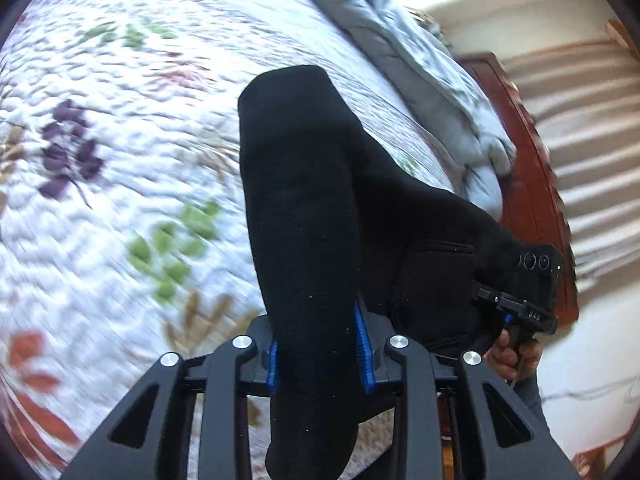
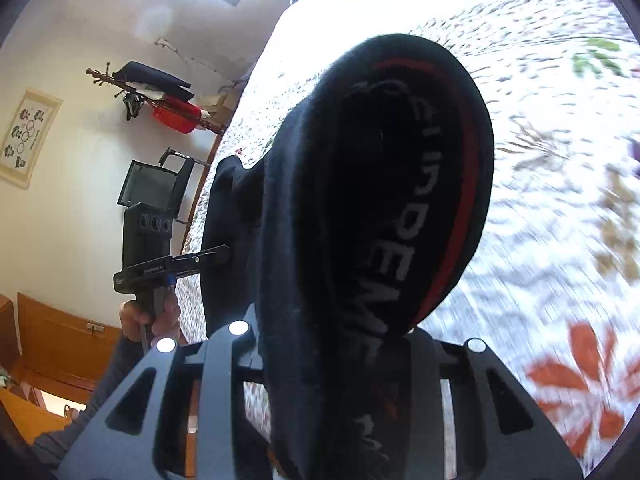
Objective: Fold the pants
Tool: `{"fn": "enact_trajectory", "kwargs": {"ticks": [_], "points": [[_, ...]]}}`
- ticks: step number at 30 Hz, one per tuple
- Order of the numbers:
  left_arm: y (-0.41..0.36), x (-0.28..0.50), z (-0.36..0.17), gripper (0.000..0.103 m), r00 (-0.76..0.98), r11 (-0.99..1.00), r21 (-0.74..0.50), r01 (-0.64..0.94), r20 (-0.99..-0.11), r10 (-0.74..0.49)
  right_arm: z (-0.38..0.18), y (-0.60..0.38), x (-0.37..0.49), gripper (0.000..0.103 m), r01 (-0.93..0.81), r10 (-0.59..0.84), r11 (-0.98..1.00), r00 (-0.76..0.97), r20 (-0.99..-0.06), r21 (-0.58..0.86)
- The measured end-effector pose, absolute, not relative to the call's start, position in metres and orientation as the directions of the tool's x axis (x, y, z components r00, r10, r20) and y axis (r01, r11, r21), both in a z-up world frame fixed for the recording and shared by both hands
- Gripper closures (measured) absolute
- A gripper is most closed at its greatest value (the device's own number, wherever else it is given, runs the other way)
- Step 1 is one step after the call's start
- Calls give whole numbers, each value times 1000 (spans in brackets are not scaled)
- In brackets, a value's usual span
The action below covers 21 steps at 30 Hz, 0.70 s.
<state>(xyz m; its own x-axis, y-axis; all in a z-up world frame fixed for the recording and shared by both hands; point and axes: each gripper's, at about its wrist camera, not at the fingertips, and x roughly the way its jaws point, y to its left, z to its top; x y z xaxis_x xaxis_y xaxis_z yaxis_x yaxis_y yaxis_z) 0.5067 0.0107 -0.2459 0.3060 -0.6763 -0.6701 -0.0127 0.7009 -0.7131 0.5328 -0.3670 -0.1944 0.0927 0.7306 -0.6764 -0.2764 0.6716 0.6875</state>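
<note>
Both tongs are matte black, with triangular cut-outs and round silver screw heads. The left tongs (image 1: 322,354) carry ribbed blue pads; the right tongs (image 2: 320,360) look greyer. At three o'clock, a grey sleeve (image 1: 530,394) shows.

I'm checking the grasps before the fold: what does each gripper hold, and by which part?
Both hold the black pants. The left gripper pinches a plain bunched edge; the right gripper clamps the lettered, red-striped waistband.

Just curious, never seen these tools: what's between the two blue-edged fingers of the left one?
A bunch of the black fleece pants fills the left gripper; its blue pads press it, seen in the left wrist view.
</note>
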Motion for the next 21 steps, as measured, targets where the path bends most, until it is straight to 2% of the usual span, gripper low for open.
{"fn": "enact_trajectory", "kwargs": {"ticks": [8,10,12,14,17,20,21], "points": [[59,542,-316,73,238,710,-691,-137,-719,-654,-271,-319,586,70,-211,698,699,-11,-716,684],[63,542,-331,69,239,695,-704,-149,-707,-665,-287,-324,593,68,-172,705,696,-21,-709,697],[61,539,-340,64,257,672,-724,-158,-687,-680,-295,-327,597,58,-163,707,695,-23,-707,701],[63,536,-343,61,271,656,-738,-158,-671,-690,-299,-329,597,48,-157,699,703,-23,-715,693],[74,527,-335,55,307,670,-729,-142,-675,-671,-290,-337,594,41,-145,695,713,8,-719,686],[88,514,-301,47,425,754,-635,-168,-737,-525,-261,-360,591,41,-131,674,739,116,-730,661],[94,510,-288,46,467,766,-619,-177,-737,-488,-254,-374,590,44,-122,656,755,166,-736,645]]}}
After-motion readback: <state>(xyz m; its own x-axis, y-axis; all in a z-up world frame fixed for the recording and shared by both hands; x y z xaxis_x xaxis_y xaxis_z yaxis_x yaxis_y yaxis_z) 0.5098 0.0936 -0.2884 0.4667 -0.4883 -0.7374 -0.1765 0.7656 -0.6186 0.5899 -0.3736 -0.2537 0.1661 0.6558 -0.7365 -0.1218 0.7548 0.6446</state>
